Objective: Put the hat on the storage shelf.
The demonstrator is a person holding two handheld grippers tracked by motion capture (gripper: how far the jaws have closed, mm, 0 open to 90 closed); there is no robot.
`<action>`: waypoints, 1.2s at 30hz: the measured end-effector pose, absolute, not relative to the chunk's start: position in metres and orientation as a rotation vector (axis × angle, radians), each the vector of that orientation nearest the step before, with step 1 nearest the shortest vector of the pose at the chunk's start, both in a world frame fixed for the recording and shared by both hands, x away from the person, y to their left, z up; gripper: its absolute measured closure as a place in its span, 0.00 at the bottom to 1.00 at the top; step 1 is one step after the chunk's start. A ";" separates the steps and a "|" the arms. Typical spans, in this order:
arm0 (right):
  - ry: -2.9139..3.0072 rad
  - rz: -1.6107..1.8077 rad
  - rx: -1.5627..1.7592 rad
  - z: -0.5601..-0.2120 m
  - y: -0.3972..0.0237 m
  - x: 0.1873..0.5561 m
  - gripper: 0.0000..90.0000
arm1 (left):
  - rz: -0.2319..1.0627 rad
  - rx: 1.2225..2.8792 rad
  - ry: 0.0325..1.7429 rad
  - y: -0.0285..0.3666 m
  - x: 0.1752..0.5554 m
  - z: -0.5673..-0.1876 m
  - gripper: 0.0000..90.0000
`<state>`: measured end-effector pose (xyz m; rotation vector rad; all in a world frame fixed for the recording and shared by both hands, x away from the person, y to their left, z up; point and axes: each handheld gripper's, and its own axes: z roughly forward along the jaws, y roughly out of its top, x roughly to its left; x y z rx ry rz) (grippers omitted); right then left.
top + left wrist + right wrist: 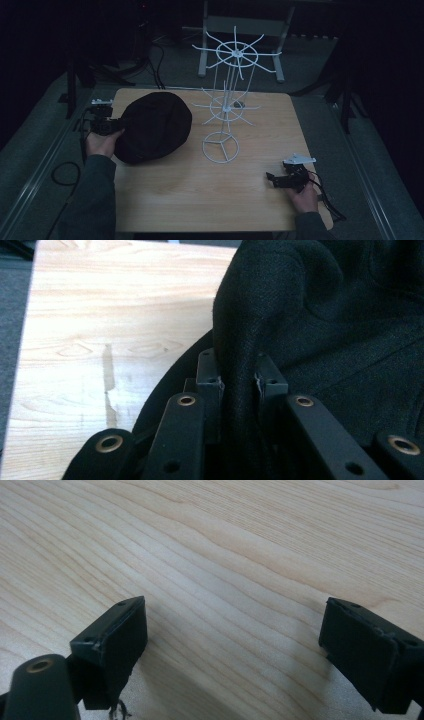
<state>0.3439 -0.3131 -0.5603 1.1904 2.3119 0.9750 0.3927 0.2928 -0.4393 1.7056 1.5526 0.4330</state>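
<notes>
Fabric of the black hat [155,127] is judged soft and limp, since a fold of it is seen squeezed thin between the jaws in the left gripper view and bulges out above them; it is likely light, not fragile, and not slippery, the coarse weave [320,305] giving the pads something to bite on. A hold at the edge is therefore judged sound enough for lifting, though the body of the hat can be expected to sag and swing from that one pinch, so a second hold on the opposite edge may be wanted if it is to be spread over an arm of the white wire rack [227,100]. The left gripper [120,126] is clamped on the hat's left edge, near the left side of the wooden table [200,200]. The hat is seen as a dark, rounded, dome-like shape, resting partly on the table just left of the rack's ring base. The right gripper [272,179] rests low near the table's right front corner, its jaws spread wide with nothing but bare wood between them.
</notes>
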 end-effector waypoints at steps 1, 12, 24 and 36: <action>2.312 0.975 1.190 -0.560 -0.313 0.344 0.13 | 0.433 1.706 1.553 0.293 0.393 -0.439 0.88; 2.312 0.975 1.190 -0.560 -0.313 0.344 0.13 | 0.430 1.629 1.525 0.304 0.382 -0.420 0.88; 2.312 0.975 1.191 -0.560 -0.313 0.344 0.13 | 0.417 1.557 1.480 0.310 0.375 -0.402 0.87; 2.312 0.975 1.191 -0.560 -0.313 0.344 0.13 | 0.398 1.498 1.425 0.308 0.373 -0.384 0.87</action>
